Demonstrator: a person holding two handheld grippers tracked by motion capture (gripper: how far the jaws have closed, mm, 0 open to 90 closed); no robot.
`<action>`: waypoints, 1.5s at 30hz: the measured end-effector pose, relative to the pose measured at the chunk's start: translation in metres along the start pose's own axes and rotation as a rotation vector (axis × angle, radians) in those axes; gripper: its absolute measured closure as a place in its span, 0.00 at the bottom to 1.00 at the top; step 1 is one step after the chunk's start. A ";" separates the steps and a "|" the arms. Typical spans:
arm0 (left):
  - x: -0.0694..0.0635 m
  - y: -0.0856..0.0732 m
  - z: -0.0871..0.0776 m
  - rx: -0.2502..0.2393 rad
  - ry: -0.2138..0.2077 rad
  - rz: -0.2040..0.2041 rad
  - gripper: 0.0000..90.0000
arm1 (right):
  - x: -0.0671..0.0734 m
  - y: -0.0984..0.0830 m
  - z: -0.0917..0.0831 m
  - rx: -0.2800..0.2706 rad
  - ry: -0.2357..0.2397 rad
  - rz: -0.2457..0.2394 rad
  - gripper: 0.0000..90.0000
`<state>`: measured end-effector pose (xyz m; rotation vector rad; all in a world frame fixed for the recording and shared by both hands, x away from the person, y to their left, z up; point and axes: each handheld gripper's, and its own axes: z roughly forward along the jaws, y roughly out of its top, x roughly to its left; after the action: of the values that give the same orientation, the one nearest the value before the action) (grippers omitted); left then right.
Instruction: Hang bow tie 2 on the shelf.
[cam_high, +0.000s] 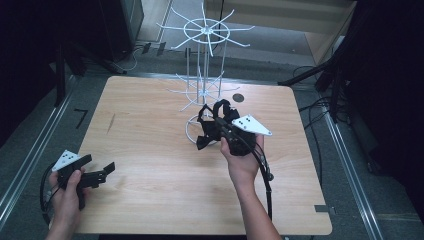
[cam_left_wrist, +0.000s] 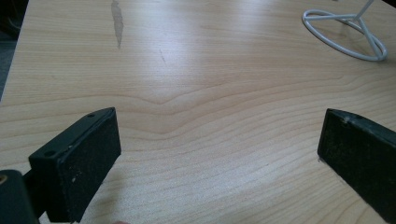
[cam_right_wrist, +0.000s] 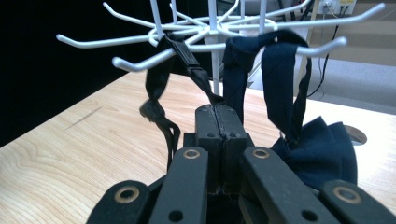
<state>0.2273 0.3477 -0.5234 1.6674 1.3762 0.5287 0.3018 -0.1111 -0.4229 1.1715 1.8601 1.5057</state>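
Note:
A white wire rack (cam_high: 204, 31) with two tiers of hooks stands at the table's far middle. A dark bow tie (cam_right_wrist: 322, 154) hangs by its straps (cam_right_wrist: 279, 70) from the lower hooks (cam_right_wrist: 140, 58). In the high view it is a black bundle (cam_high: 209, 131) beside the rack's base ring. My right gripper (cam_right_wrist: 218, 109) is shut on a thin strap with a buckle (cam_right_wrist: 189, 60) that runs up to a hook. From above, that right gripper (cam_high: 219, 122) points at the rack. My left gripper (cam_high: 100, 164) rests near the table's front left, open, with nothing between its jaws (cam_left_wrist: 217, 130).
The wooden table (cam_high: 150, 125) has a round hole (cam_high: 238, 97) behind the rack and a dark scratch (cam_left_wrist: 116, 21) at its left. The rack's base ring (cam_left_wrist: 345, 37) lies far ahead of the left gripper. Cables trail on the floor at the right (cam_high: 320, 107).

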 end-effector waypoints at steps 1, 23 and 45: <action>0.000 0.000 0.000 0.000 0.000 0.000 0.00 | 0.000 -0.001 0.001 0.002 -0.002 0.002 1.00; 0.000 0.000 0.000 0.005 0.002 0.004 0.00 | -0.014 -0.014 -0.005 -0.001 -0.017 0.008 0.65; 0.000 0.000 0.000 0.000 0.003 0.001 0.00 | -0.042 -0.037 -0.035 0.002 -0.005 0.015 0.36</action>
<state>0.2272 0.3472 -0.5234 1.6681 1.3778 0.5312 0.2846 -0.1664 -0.4547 1.1913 1.8534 1.5076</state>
